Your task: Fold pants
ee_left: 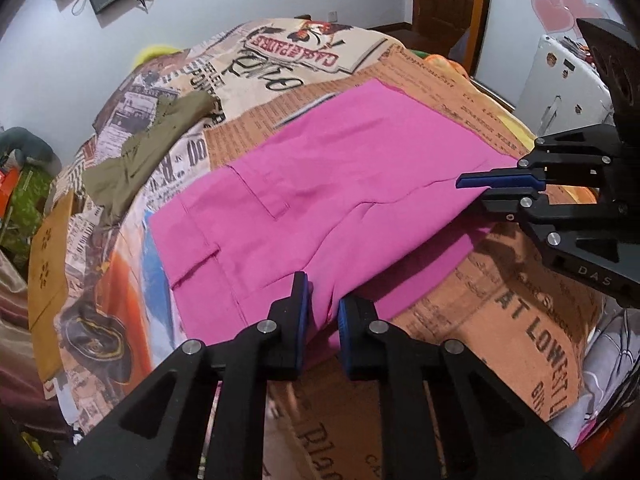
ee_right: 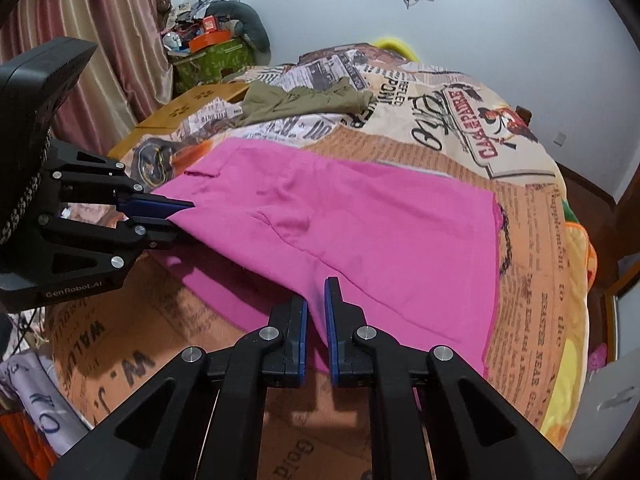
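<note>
On the bed: pink pants (ee_left: 320,184) lay spread over a newspaper-print bedspread (ee_left: 532,320), near its middle.
Pants look: bright pink, mostly flat, pocket seams showing, soft creases; near edge lifted off the cover.
Left gripper (ee_left: 322,312): blue pads pinched together on the near edge of the pants at the left.
Right gripper (ee_right: 316,312): fingers clamped on the same near edge, further right; fabric bunched between the pads.
Far left of bed: olive garment (ee_left: 140,160) lay crumpled, well apart from the pants.
Container: green patterned box (ee_right: 212,60) by the curtain (ee_right: 100,32), heaped with an orange box and clutter too small to identify.
</note>
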`<state>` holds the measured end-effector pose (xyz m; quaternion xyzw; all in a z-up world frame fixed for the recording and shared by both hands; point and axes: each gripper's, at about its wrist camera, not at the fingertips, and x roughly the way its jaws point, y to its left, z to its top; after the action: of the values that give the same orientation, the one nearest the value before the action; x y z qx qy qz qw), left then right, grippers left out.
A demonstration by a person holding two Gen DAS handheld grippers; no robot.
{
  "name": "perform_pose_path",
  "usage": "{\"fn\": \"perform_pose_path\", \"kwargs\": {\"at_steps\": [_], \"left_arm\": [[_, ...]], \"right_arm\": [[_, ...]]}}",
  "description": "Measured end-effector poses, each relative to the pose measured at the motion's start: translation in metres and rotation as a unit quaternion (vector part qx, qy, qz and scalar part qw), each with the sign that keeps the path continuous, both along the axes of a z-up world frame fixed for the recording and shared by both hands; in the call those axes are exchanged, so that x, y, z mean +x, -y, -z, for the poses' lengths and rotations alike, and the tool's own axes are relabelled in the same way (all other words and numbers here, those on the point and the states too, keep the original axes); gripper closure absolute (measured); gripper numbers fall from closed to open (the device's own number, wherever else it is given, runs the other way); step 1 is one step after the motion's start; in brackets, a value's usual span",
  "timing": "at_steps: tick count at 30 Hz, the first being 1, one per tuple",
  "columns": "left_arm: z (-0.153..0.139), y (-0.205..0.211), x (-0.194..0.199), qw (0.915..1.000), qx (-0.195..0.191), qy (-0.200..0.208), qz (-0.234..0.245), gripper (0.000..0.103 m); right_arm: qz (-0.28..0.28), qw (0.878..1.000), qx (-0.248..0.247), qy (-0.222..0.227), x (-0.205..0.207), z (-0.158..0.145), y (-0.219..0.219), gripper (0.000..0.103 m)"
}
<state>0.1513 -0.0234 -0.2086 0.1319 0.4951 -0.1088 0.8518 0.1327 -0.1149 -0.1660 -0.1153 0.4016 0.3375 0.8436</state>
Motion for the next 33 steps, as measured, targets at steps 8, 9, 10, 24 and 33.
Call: {"fn": "perform_pose_path", "kwargs": {"at_steps": [8,9,10,24,33], "left_arm": [[0.016,-0.006,-0.008,0.9997,-0.015,-0.017,-0.010,0.088],[0.016,-0.006,-0.009,0.9997,-0.016,-0.017,-0.011,0.088],[0.017,-0.006,-0.009,0.9996,-0.017,-0.018,-0.012,0.088],[0.017,-0.010,-0.012,0.9994,-0.022,-0.020,-0.015,0.070],[-0.007,-0.042,-0.030,0.9982,-0.032,0.004,-0.050,0.040]], "right_arm": [[0.024,0.999,-0.043,0.005,-0.007,0.018,0.018,0.096],[0.029,0.998,-0.049,0.005,-0.007,0.021,0.023,0.096],[0.034,0.998,-0.054,0.003,-0.007,0.022,0.028,0.096],[0.173,0.981,-0.069,-0.053,0.002,0.039,0.121,0.093],[0.197,0.979,0.006,-0.046,0.004,0.004,0.129,0.069]]}}
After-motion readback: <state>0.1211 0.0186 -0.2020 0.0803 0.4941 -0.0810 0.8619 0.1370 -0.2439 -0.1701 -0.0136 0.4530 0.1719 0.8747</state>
